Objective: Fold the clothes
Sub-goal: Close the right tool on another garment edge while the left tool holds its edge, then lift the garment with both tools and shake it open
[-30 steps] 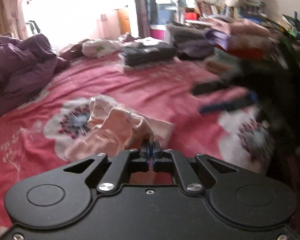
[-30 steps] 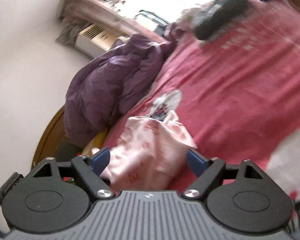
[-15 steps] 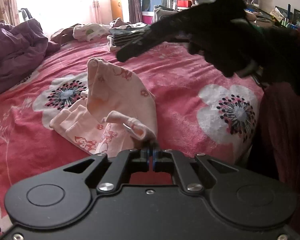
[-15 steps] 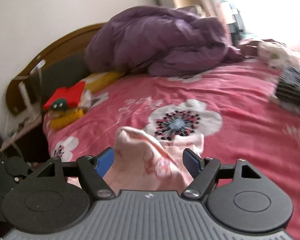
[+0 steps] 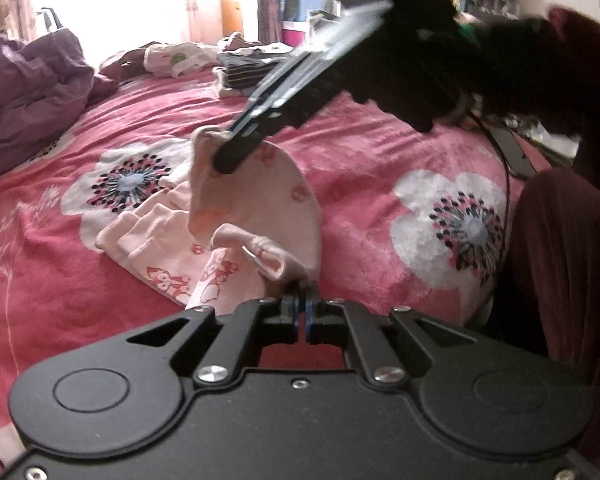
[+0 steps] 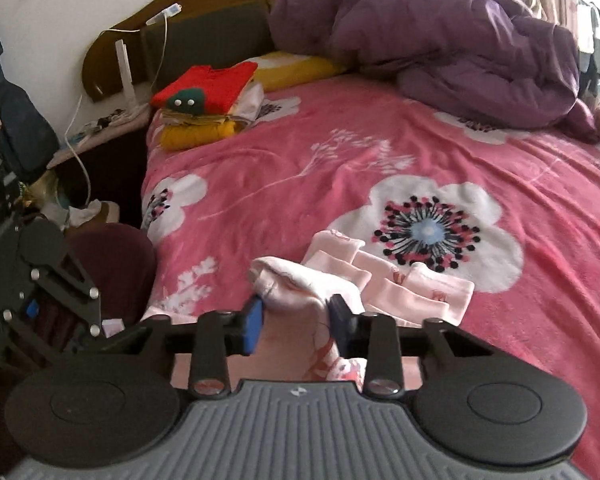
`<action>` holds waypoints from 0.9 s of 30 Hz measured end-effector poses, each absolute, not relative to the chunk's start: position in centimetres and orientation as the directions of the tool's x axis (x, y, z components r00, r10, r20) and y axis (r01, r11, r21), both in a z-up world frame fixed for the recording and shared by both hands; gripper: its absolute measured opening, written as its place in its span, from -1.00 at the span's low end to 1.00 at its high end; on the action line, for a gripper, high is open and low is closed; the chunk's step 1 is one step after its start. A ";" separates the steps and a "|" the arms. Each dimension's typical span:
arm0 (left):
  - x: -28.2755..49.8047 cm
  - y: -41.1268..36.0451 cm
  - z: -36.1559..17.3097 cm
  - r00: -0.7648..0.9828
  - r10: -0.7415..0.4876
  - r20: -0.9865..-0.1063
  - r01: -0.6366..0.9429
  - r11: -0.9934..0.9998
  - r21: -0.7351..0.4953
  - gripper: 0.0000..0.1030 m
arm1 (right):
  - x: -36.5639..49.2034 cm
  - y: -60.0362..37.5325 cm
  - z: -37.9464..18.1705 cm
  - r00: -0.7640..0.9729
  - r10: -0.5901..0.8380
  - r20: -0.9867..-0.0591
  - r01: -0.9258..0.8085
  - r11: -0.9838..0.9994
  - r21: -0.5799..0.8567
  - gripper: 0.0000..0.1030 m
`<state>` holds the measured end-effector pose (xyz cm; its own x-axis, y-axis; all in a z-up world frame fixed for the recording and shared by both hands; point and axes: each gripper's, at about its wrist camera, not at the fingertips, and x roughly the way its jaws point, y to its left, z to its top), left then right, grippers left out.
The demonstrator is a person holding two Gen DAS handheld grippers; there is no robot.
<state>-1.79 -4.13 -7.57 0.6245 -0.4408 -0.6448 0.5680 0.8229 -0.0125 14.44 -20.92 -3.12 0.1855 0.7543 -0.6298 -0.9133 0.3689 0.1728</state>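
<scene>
A small pale pink garment (image 5: 256, 208) with red cartoon prints lies on the pink flowered bedspread (image 5: 380, 152). My left gripper (image 5: 302, 304) is shut on the garment's near edge. My right gripper (image 5: 224, 164) reaches in from the upper right and sits at the garment's raised far corner. In the right wrist view the right gripper (image 6: 296, 312) has its blue pads on either side of a bunched pink fold (image 6: 296, 284), narrowed but with gaps on both sides. The rest of the garment (image 6: 412, 284) lies flat beyond it.
A purple duvet (image 6: 440, 28) is heaped at the head of the bed. A stack of red and yellow folded clothes (image 6: 208, 100) sits by the headboard. Dark folded clothes (image 5: 252, 68) and white items (image 5: 176, 56) lie at the far side. The person's maroon-clad leg (image 5: 572, 264) is at right.
The right gripper swung in over the bed, came down onto the garment's far corner and narrowed around it. The left gripper stayed shut on the near edge.
</scene>
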 end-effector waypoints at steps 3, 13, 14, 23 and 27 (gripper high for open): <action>-1.6 -2.8 -6.5 0.649 -0.456 -0.609 0.526 0.847 -0.075 -1.00 | 13.8 -22.5 -2.8 0.235 0.782 -0.577 -0.887 0.416 0.202 -0.52; 0.6 1.5 -0.7 0.734 -0.498 -0.462 0.423 0.867 -0.262 -1.00 | 11.7 -31.5 0.8 0.413 0.875 -0.252 -0.740 0.483 0.468 -0.63; 1.0 1.8 0.3 0.741 -0.503 -0.445 0.428 0.864 -0.264 -1.00 | 11.6 -32.0 1.2 0.420 0.879 -0.224 -0.732 0.475 0.489 -0.63; 4.1 2.4 8.7 0.778 -0.545 -0.312 0.492 0.838 -0.238 -1.00 | 10.2 -34.2 6.0 0.460 0.880 -0.120 -0.730 0.452 0.512 -0.65; 5.2 2.2 11.4 0.778 -0.568 -0.271 0.522 0.823 -0.225 -1.00 | 10.0 -34.5 8.6 0.472 0.877 -0.093 -0.748 0.454 0.485 -0.67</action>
